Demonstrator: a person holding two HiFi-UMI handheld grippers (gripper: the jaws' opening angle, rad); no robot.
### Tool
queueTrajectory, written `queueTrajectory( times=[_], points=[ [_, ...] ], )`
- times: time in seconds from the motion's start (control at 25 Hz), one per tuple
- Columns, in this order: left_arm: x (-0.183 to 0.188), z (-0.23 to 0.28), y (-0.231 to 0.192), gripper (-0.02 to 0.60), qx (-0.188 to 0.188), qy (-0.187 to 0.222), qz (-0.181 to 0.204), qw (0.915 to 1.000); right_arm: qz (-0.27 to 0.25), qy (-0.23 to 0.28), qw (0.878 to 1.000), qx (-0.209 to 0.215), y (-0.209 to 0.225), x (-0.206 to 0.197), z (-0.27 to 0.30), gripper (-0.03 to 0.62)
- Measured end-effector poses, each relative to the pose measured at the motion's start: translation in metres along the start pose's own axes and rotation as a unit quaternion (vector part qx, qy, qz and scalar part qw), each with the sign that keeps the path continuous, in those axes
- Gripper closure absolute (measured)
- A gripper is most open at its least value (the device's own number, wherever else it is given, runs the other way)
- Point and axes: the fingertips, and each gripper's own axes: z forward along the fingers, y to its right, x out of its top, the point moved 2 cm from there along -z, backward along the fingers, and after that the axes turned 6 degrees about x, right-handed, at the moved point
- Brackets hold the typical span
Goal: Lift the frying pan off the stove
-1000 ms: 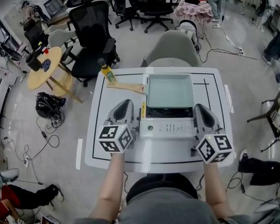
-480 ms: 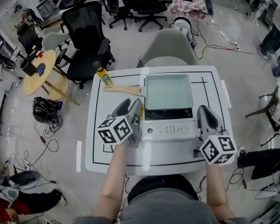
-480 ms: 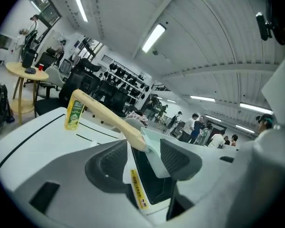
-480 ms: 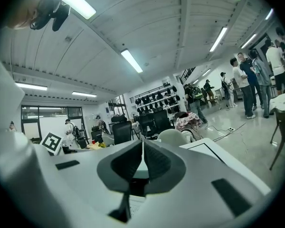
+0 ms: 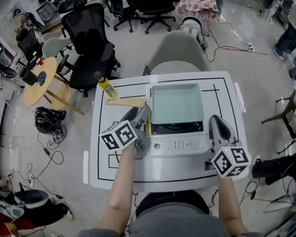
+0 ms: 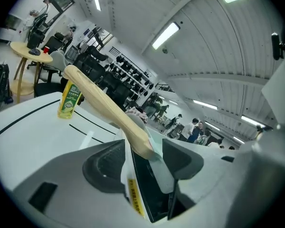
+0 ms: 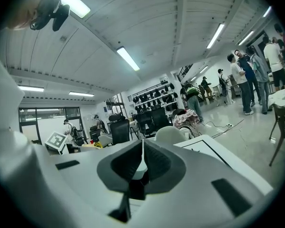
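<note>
A: In the head view, where is the frying pan (image 5: 175, 105)?

B: It sits on the stove (image 5: 180, 144) in the middle of the white table (image 5: 222, 83). Its wooden handle (image 5: 126, 102) sticks out to the left, toward a yellow bottle (image 5: 107, 86). Only this view shows both grippers at once. The left gripper (image 5: 139, 116) is rolled to one side at the handle's root. The right gripper (image 5: 216, 120) lies just beside the stove's right end. Each is on a forearm reaching forward.

A: And the left gripper view?

B: It shows what the head view leaves too small to read. The 2 jaws stand wide apart, having just been opening. The handle's inner end is between them, and neither pad presses on it. The stove's edge, with a yellow label, runs below. Most of the pan's body is cut off behind the jaws.

A: The right gripper view?

B: The jaws are pressed together on nothing. The gripper points nearly level past the table's corner, and the near left is a white blur.
</note>
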Motion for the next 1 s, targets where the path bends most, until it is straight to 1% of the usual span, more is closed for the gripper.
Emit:
queueTrajectory(
  times=[0.28, 0.56, 0.68, 0.76, 1.0],
  points=[
    [0.005, 0.02, 0.003, 0.348, -0.004, -0.01, -0.015, 0.9998, 0.008, -0.005, 1.0, 0.001, 0.008, 0.002, 0.011, 0.589],
    [0.009, 0.03, -0.002, 0.348, 0.013, -0.009, -0.013, 0.9998, 0.015, -0.014, 1.0, 0.009, 0.013, -0.004, 0.022, 0.586],
    [0.012, 0.032, 0.0, 0.351, 0.017, -0.008, -0.018, 0.9997, 0.017, -0.021, 1.0, 0.012, 0.015, -0.004, 0.026, 0.58],
    [0.012, 0.032, 0.0, 0.367, 0.022, -0.007, -0.022, 0.9995, 0.019, -0.026, 0.999, 0.015, 0.017, -0.004, 0.029, 0.571],
    [0.013, 0.032, -0.002, 0.38, 0.027, -0.002, -0.038, 0.9989, 0.021, -0.043, 0.999, 0.026, 0.02, -0.004, 0.042, 0.534]
  ],
)
